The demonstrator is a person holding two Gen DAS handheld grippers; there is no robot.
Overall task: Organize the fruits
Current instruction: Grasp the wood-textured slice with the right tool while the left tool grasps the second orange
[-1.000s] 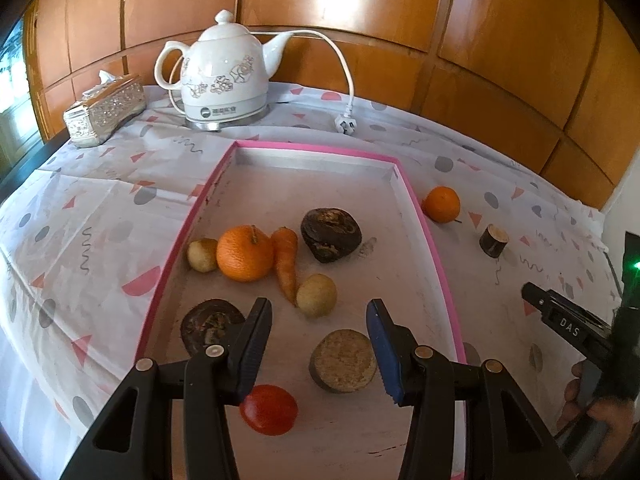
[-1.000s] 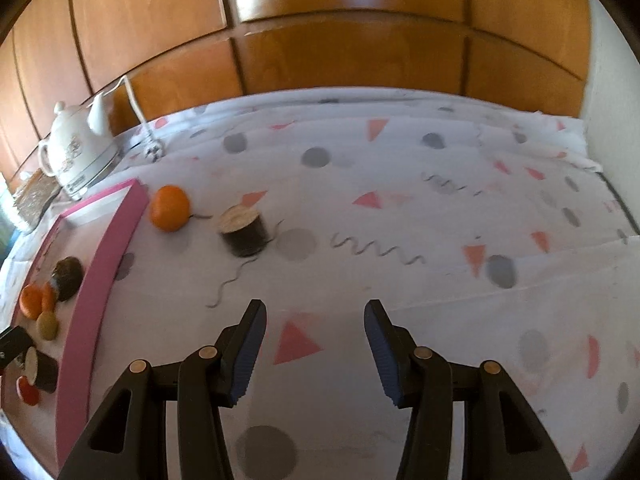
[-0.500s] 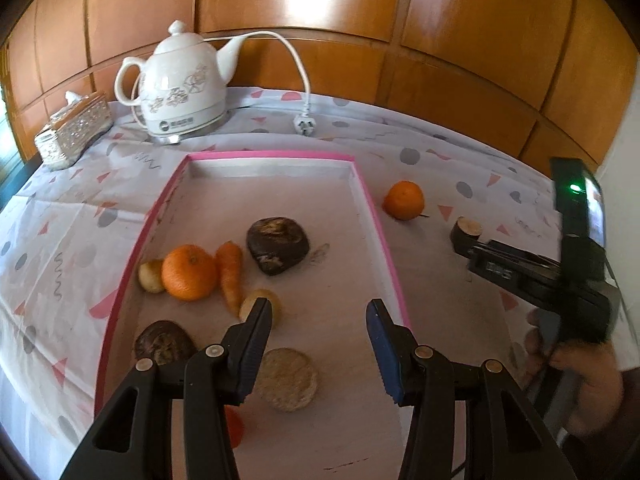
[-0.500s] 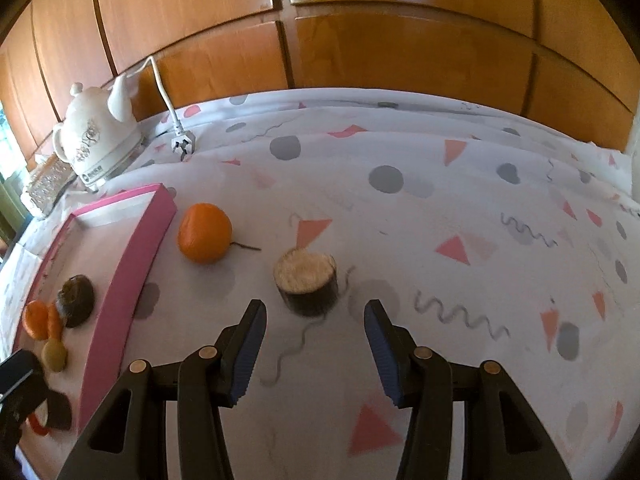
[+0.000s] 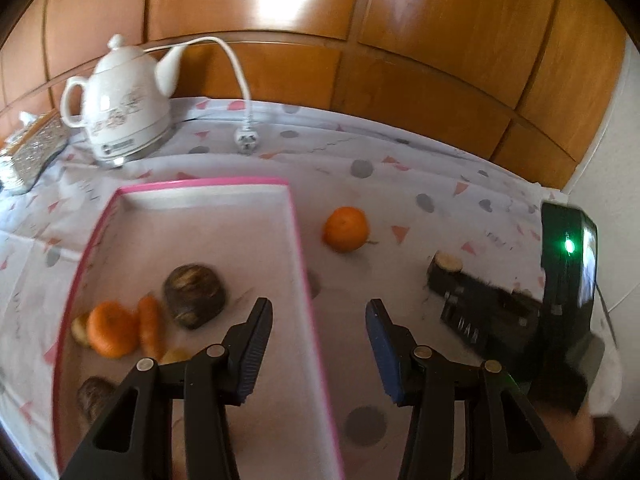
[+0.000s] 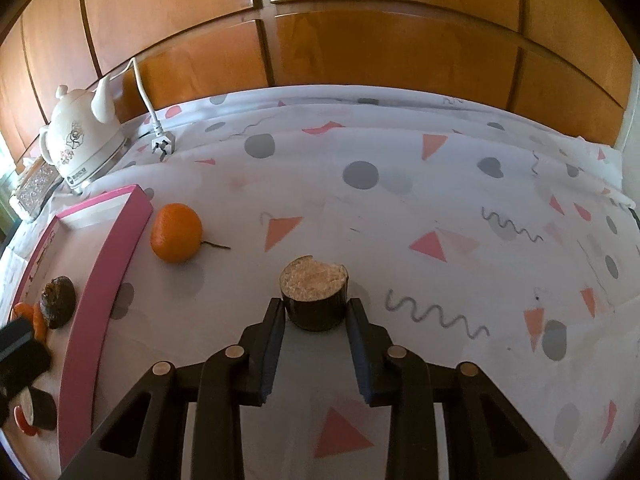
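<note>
Near the middle of the patterned white tablecloth [image 6: 400, 208], right gripper [image 6: 315, 312]: jaws just been closing, now pressed on both sides of a short dark-skinned cylinder of fruit with a pale cut top [image 6: 314, 296], still standing on the cloth. Just left of it, a round orange tangerine with a thin stem [image 6: 176, 232], close beside the long right edge of the shallow pink-rimmed tray [image 6: 100, 312] and outside it.

Over that same tray edge, left gripper [image 5: 319, 320]: jaws partly open, holding nothing, pink rim [image 5: 308, 292] directly beneath the gap. Inside the tray toward its left edge: a second orange tangerine [image 5: 110, 332], a small carrot [image 5: 150, 328] touching it, a dark brown lumpy piece [image 5: 194, 296] just beside the carrot.

At the far left corner of the cloth, a white floral electric kettle [image 5: 120, 116] with its unplugged white cord [image 5: 240, 80].
</note>
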